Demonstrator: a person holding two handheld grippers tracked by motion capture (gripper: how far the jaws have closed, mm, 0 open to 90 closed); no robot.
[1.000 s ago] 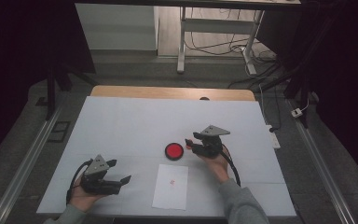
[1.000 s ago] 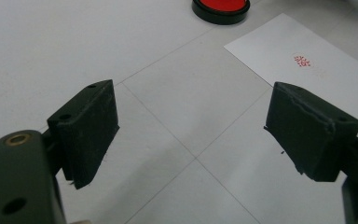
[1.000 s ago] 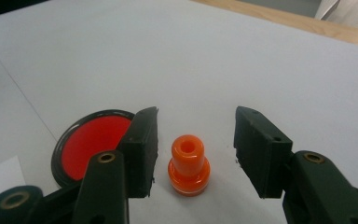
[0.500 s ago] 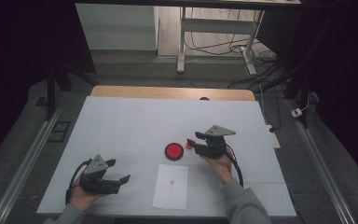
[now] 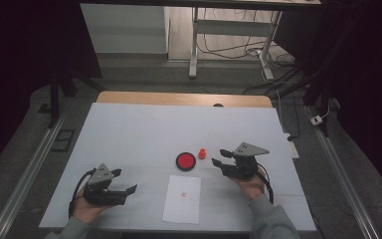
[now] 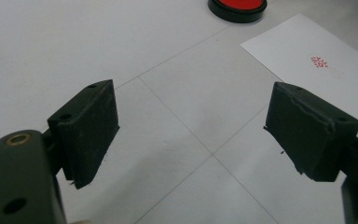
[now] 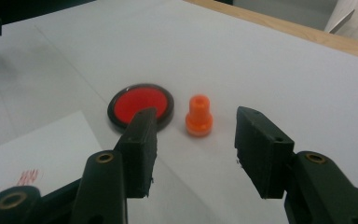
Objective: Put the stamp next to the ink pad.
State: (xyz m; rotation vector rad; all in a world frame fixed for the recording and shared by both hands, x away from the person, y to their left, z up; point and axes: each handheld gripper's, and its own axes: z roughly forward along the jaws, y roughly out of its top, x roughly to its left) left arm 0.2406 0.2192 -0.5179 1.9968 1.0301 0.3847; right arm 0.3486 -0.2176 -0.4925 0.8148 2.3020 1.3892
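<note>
Right hand-held gripper point(image 7: 193, 151) half open, empty. Stamp point(image 7: 199, 116) upright on bench point(image 5: 129, 129), just beside ink pad point(image 7: 141, 106). Left hand-held gripper point(image 6: 193, 135) wide, empty. Risk: off-centre pinch tips stamp, smears ink on paper point(image 5: 183, 199).

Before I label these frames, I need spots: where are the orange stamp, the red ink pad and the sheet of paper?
orange stamp point(image 7: 199, 115): right gripper view, on its body.
red ink pad point(image 5: 185, 161): high view, on its red centre.
sheet of paper point(image 5: 181, 205): high view, on its blank lower half.
</note>
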